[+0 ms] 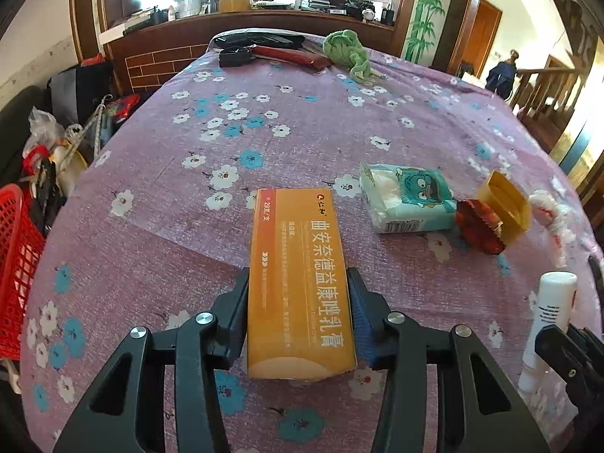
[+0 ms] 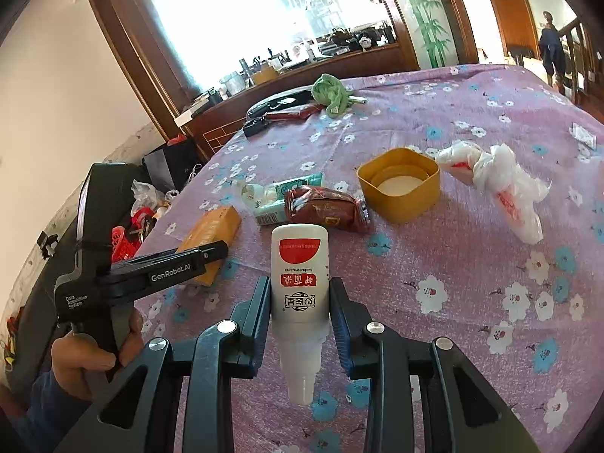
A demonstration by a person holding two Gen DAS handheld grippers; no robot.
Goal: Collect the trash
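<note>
On floral worktop [image 1: 309, 128]: left gripper [image 1: 298, 302] jaws clamp orange box [image 1: 298, 283]; right gripper [image 2: 300, 302] jaws grip white bottle [image 2: 300, 275]; red basket [image 1: 17, 264] visible only in left view

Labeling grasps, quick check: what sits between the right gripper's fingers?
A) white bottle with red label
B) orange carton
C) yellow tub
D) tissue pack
A: in the right wrist view the right gripper has its pads against the sides of the white bottle; the orange carton is in the left gripper.

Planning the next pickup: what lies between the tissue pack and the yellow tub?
A crumpled red-brown wrapper lies between tissue pack and yellow tub, clearest in the right wrist view.
</note>
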